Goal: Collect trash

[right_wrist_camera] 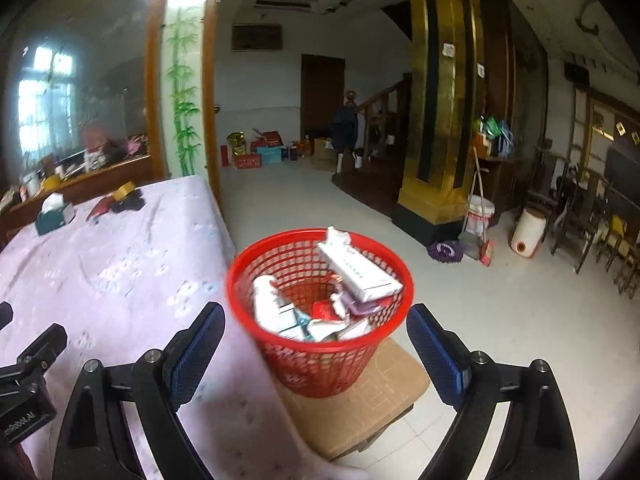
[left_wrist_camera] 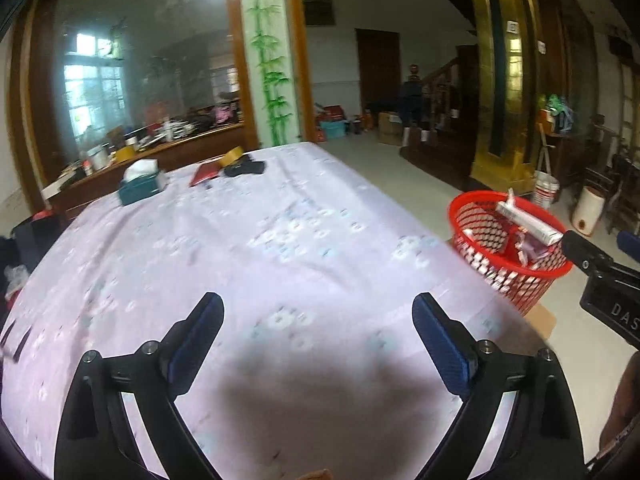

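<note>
A red mesh basket (right_wrist_camera: pixel 320 364) stands on a brown stool (right_wrist_camera: pixel 360 412) beside the table's right edge. It holds trash: a long white box (right_wrist_camera: pixel 358 272), a white bottle (right_wrist_camera: pixel 266 304) and several small packets. It also shows in the left wrist view (left_wrist_camera: pixel 480 220). My right gripper (right_wrist_camera: pixel 316 332) is open and empty, just in front of and above the basket. My left gripper (left_wrist_camera: pixel 318 328) is open and empty over the lilac flowered tablecloth (left_wrist_camera: pixel 240 248). The right gripper's body shows at the right edge of the left wrist view (left_wrist_camera: pixel 600 276).
At the table's far end lie a teal tissue box (left_wrist_camera: pixel 141 188), a red booklet (left_wrist_camera: pixel 205 174), a yellow tape roll (left_wrist_camera: pixel 234 156) and a black item (left_wrist_camera: pixel 246 168). A cluttered wooden counter stands behind. A gold pillar (right_wrist_camera: pixel 436 120), white bucket, broom and chairs stand on the tiled floor at the right.
</note>
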